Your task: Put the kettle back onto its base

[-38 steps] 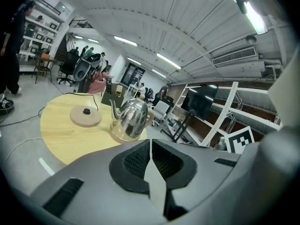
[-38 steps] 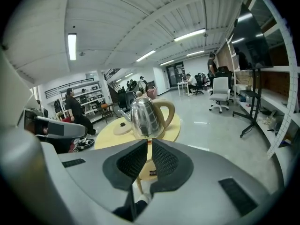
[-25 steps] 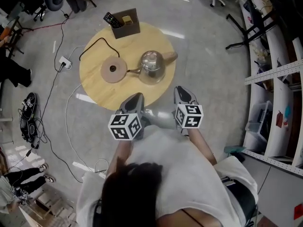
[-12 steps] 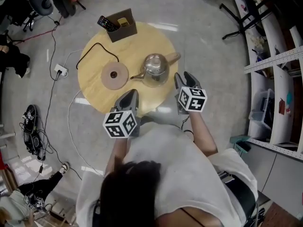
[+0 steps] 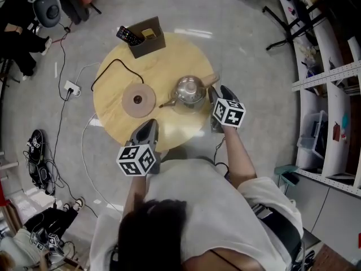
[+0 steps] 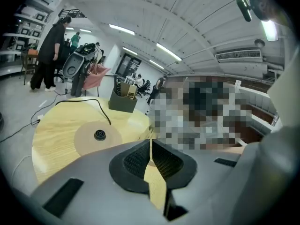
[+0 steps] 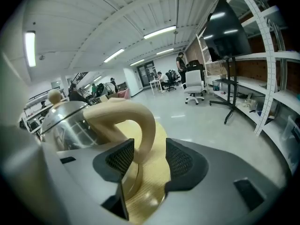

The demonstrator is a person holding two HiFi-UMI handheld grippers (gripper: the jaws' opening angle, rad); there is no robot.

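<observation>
A steel kettle (image 5: 189, 91) with a tan handle (image 5: 210, 81) stands on the round wooden table (image 5: 169, 55), right of its round tan base (image 5: 139, 100). The base (image 6: 96, 136) is bare, and a black cord runs from it. My right gripper (image 5: 215, 93) is at the kettle's right side. In the right gripper view its jaws have just been opening; the right gripper (image 7: 150, 150) stands open with the handle (image 7: 136, 116) between the pads, close to the left pad. The kettle body (image 7: 65, 125) fills the left. My left gripper (image 5: 149, 124) hovers over the table's near edge, and the left gripper (image 6: 150, 146) is shut with nothing in it.
A brown box (image 5: 146, 35) holding remotes stands at the table's far edge. A power strip (image 5: 71, 88) and cables lie on the floor to the left. White shelving (image 5: 333, 95) runs along the right. People stand in the background.
Both grippers moved forward from the person's body to the table. The right one now sits at the kettle's handle; the left one reaches the table's near edge.
</observation>
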